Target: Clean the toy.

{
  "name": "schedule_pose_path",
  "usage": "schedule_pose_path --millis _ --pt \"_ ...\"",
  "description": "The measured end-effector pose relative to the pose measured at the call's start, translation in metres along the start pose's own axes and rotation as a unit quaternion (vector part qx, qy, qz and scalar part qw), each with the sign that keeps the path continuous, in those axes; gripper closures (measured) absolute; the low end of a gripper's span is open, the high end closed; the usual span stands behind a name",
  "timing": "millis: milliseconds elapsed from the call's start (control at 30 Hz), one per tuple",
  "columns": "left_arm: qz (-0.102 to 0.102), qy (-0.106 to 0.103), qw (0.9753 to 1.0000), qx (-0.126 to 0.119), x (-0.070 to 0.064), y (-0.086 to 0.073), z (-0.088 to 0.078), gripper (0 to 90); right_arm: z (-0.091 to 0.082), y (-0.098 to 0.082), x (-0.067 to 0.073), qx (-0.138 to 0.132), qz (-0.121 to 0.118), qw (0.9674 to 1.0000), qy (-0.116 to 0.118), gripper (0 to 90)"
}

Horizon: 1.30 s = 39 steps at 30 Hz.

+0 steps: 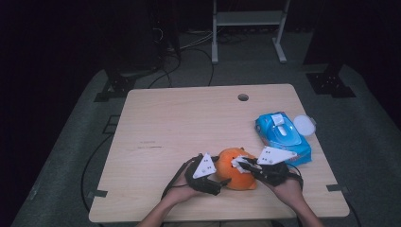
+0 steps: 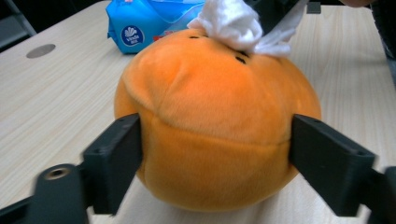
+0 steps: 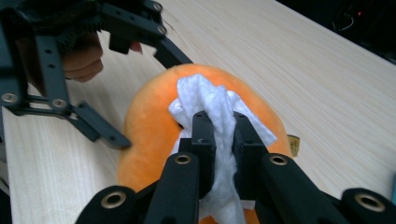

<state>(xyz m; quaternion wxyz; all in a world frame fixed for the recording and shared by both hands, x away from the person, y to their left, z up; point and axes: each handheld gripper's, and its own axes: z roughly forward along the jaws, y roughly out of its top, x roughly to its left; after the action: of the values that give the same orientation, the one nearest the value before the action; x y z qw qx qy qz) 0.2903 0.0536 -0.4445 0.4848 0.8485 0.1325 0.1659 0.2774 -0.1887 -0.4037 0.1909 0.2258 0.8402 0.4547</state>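
Landmark: the orange plush toy (image 1: 235, 169), resting on the pale wood bench (image 1: 179, 123) close to its near edge, between the two hands

Left tool (image 2: 215, 154): at the plush's left flank in the high view; its jaws straddle the round body, one on each side, the inner faces touching the fabric with hardly any dent; a bracing hold rather than a hard squeeze

Plush, handling: soft, light and springy by the look of it; the pile should give friction, so slipping is unlikely; the round body could roll or squash if pushed from one side only; best taken across its widest middle, as the left tool has it

White wipe (image 3: 212, 109): bunched on top of the plush, near small dark stitched marks; thin, limp and probably damp; likely to tear or slide out if tugged hard

Right tool (image 3: 223, 135): at the plush's right, reaching over its top; jaws pressed together, pinching the wipe against the fabric

Blue wipes pack (image 1: 283, 137): right of the plush and farther back, lying flat on the bench, its flap raised

Round white lid (image 1: 304, 125): just beyond the pack, farthest right of the plush
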Motion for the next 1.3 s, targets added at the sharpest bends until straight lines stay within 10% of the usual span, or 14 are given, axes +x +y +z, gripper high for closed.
schedule_pose_path --millis 100,333,700,800,1033,1200,1300 --pt "0.013 -0.009 0.9999 -0.004 -0.006 0.002 -0.001 25.1 0.003 0.005 0.007 -0.025 0.006 0.9982 0.054 80.5" --pt "0.012 -0.01 0.9999 -0.004 -0.007 0.0 0.001 25.0 0.01 0.01 0.018 -0.018 -0.017 0.9995 0.02 80.6" --pt "-0.001 -0.02 0.9996 -0.022 0.004 0.002 0.0 10.3 0.003 0.001 -0.002 -0.018 0.02 0.9996 0.003 80.8" --pt "0.031 -0.001 0.9995 -0.003 0.002 -0.001 0.002 21.5 0.007 0.004 0.002 -0.019 0.011 0.9997 0.003 80.8" --pt "-0.031 -0.005 0.9994 0.011 0.017 -0.007 -0.003 27.6 0.009 0.005 0.01 0.008 -0.013 0.9992 0.036 80.8" --pt "-0.022 -0.014 0.9993 -0.028 0.016 0.002 -0.007 20.0 0.007 -0.003 -0.002 0.003 0.018 0.9995 0.025 80.8" --pt "-0.028 -0.005 0.9994 -0.019 0.02 0.0 -0.007 32.1 0.011 -0.004 -0.003 -0.001 0.024 0.9991 0.034 80.8"
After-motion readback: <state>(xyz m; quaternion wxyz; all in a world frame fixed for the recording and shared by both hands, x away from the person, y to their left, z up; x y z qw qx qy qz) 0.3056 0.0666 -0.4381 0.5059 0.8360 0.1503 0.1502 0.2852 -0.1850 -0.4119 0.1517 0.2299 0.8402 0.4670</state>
